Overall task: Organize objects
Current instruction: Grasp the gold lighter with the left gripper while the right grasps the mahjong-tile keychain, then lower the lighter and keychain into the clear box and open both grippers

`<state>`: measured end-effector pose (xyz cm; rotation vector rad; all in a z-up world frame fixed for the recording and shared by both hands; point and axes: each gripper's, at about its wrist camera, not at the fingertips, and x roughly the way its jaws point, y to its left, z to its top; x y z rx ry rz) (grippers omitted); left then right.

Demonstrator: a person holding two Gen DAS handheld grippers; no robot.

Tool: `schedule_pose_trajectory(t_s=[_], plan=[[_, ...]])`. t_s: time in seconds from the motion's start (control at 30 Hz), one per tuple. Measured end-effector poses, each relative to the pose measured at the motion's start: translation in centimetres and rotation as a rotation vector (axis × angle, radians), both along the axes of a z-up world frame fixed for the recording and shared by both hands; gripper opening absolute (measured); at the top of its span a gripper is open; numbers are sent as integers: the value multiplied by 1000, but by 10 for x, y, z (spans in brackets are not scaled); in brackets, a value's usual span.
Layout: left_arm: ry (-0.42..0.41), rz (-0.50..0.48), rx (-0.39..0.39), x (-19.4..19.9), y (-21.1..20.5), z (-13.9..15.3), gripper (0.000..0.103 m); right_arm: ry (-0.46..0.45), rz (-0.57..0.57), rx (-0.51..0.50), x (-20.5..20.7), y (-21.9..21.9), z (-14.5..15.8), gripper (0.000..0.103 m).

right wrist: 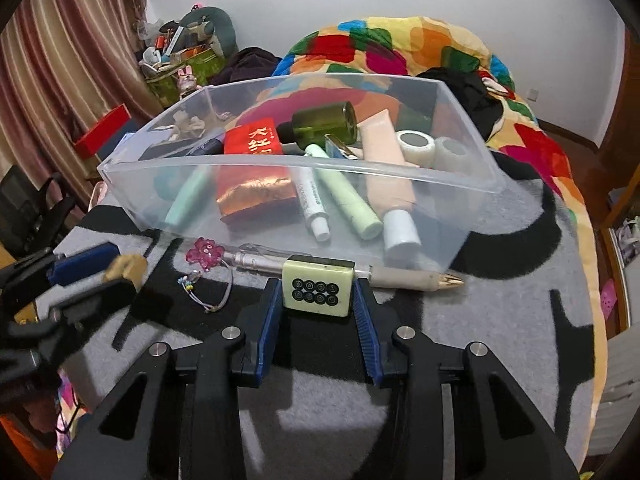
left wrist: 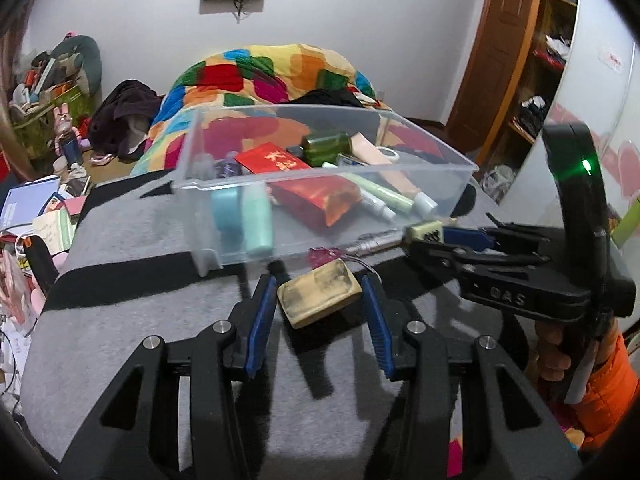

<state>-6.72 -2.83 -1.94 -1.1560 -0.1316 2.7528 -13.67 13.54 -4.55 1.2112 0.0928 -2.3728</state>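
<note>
My left gripper [left wrist: 318, 280] is shut on a worn tan block [left wrist: 320, 294], its blue pads pressing both short sides just above the grey blanket. The same gripper [right wrist: 100, 268] shows blurred at the left of the right wrist view, carrying the tan block [right wrist: 126, 268]. My right gripper [right wrist: 317, 284] is shut on a pale green mahjong tile [right wrist: 318, 290] with black dots, right in front of the clear plastic bin [right wrist: 280, 160]. From the left wrist view, the right gripper [left wrist: 420, 236] holds the tile [left wrist: 424, 232] beside the bin [left wrist: 320, 178].
The bin holds tubes, a red packet, a green bottle and tape rolls. A silver pen [right wrist: 400, 276] and a pink charm [right wrist: 204, 252] with a beaded string lie along its front wall. A colourful quilt [right wrist: 400, 48] lies behind. An orange sleeve [left wrist: 608, 384] is at the right.
</note>
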Motion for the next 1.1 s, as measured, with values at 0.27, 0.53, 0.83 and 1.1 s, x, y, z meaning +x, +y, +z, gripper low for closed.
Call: schedule_pose_trajectory(t_s=[0.27, 0.53, 0.83, 1.1], plan=[[90, 41, 14, -7, -12, 30, 44, 102, 17, -82, 14, 16, 46, 33], [144, 80, 9, -40, -19, 53, 44, 204, -26, -108, -8, 7, 83, 33], [57, 114, -4, -91, -32, 33, 44, 51, -97, -111, -66, -1, 45, 32], [44, 88, 13, -90, -28, 26, 44, 101, -27, -64, -51, -12, 48, 37]])
